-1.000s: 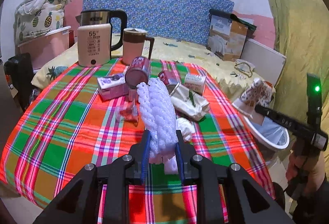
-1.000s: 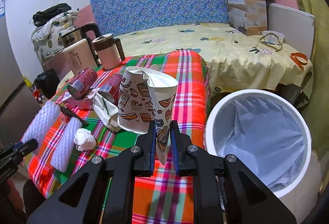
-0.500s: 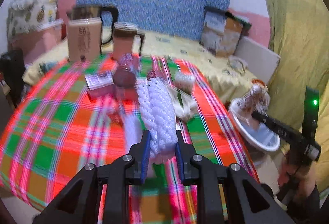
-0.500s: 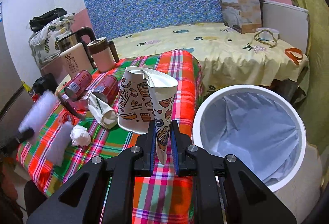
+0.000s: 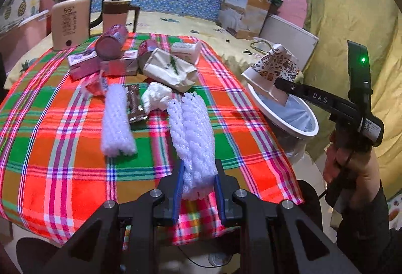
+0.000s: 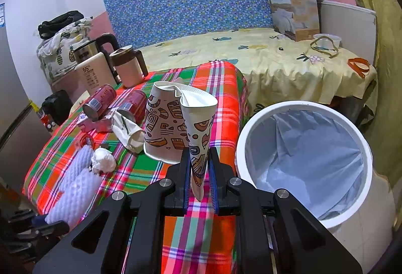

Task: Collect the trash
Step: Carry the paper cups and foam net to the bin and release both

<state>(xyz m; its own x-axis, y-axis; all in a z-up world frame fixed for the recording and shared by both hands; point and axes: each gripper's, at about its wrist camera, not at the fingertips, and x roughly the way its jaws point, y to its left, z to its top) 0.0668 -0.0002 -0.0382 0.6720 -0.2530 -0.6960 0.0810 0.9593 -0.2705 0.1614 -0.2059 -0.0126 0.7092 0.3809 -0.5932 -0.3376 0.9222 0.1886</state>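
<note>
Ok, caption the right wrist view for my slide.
Right tool pinching a crushed paper cup beside the lined white bin.

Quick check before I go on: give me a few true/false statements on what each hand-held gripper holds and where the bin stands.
1. The left hand-held gripper is shut on a white foam net. True.
2. The right hand-held gripper is empty. False: it pinches a crushed patterned paper cup.
3. The white bin has a liner bag. True.
4. A second foam net lies on the plaid tablecloth. True.
5. The bin stands on the table. False: it stands beside the table.
</note>
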